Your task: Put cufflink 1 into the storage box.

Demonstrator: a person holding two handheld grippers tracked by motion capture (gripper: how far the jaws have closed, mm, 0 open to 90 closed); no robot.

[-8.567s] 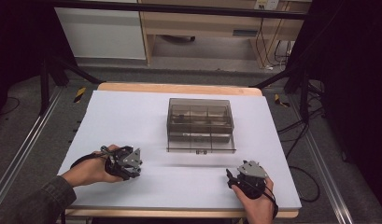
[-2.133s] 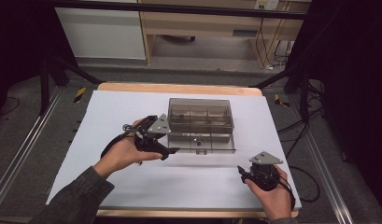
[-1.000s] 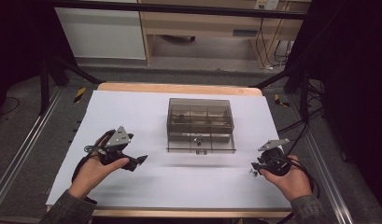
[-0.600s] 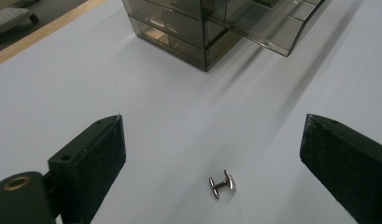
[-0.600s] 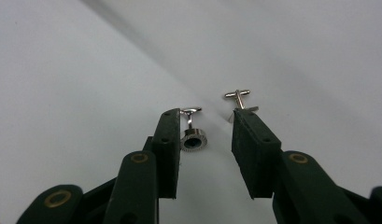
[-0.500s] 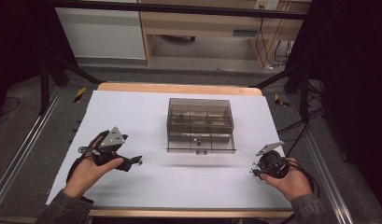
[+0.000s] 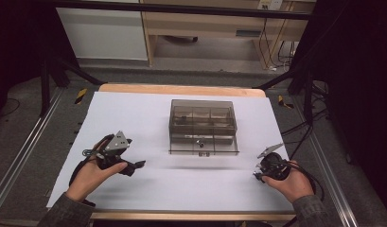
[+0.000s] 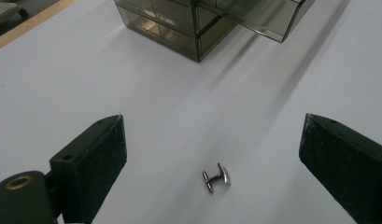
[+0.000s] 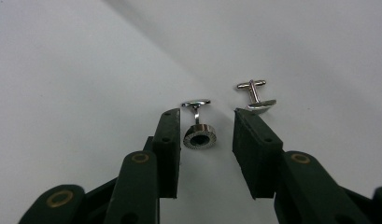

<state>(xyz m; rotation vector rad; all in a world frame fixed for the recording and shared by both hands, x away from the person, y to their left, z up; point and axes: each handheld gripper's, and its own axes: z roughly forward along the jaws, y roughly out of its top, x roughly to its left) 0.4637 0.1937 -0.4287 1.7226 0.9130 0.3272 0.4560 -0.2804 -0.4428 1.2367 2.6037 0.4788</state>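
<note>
A smoky clear compartment box (image 7: 203, 125) stands mid-table, and a clear panel juts from its front. Toward the front left, my left gripper (image 7: 134, 166) points right. In the left gripper view this gripper (image 8: 212, 123) is wide open over the white surface, where a small silver cufflink (image 8: 215, 177) lies untouched. My right gripper (image 7: 256, 174) is near the front right edge. In the right gripper view its jaws (image 9: 206, 114) stand apart around a round black-faced cufflink (image 9: 199, 135) without pressing it. A second silver cufflink (image 9: 255, 95) lies just past the right jaw.
The white table (image 7: 134, 113) has a wooden far edge (image 7: 181, 89). The box corner (image 8: 198, 28) is ahead of the left gripper. Black stands and cables (image 7: 304, 94) flank the table on the right, and a metal rail (image 7: 21, 151) runs along the left.
About two seconds ago the left gripper was at the box's left front; it has drawn back to the front left. The right hand moved to the right edge. Both barely shifted in the last second.
</note>
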